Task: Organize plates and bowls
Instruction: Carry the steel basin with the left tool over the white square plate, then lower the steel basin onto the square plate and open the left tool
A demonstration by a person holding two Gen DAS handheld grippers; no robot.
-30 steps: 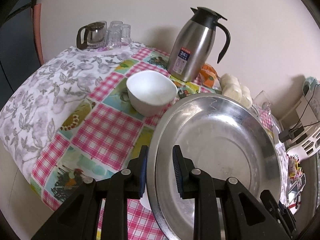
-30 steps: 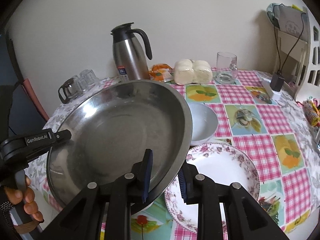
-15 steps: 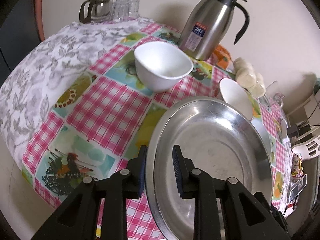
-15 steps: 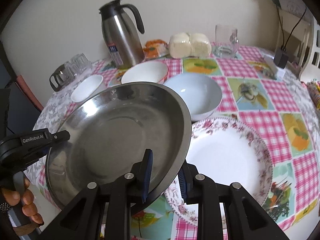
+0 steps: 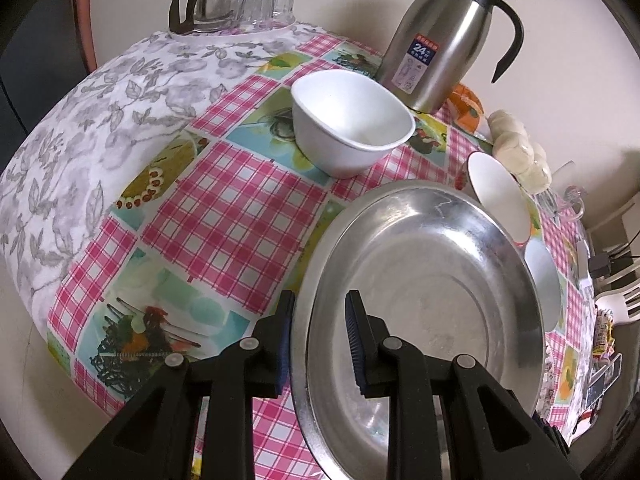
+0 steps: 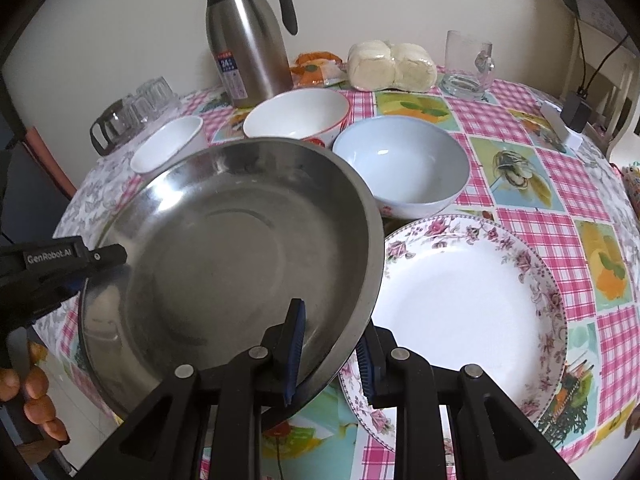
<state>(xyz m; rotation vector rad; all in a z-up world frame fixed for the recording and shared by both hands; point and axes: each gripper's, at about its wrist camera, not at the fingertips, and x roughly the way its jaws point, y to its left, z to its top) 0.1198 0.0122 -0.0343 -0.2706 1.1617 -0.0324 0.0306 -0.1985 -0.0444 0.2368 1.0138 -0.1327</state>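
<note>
A large steel plate (image 5: 424,300) (image 6: 240,248) is held above the table by both grippers. My left gripper (image 5: 318,332) is shut on its left rim; it shows at the left of the right wrist view (image 6: 80,258). My right gripper (image 6: 330,350) is shut on its right rim. A flowered white plate (image 6: 472,300) lies to its right. A pale blue bowl (image 6: 400,164) (image 5: 542,284) and a white bowl with an orange rim (image 6: 296,114) (image 5: 498,196) sit behind. A small white bowl (image 5: 352,120) (image 6: 168,142) sits at the left.
A steel thermos jug (image 5: 436,36) (image 6: 248,36) stands at the back by the wall. A glass pot and tumblers (image 5: 232,4) sit at the back left. Wrapped buns (image 6: 392,66), an orange packet (image 6: 316,68) and a glass mug (image 6: 468,64) are at the back.
Both grippers have lowered the steel plate toward the table and tipped it flatter. The bowls behind it have come into view.
</note>
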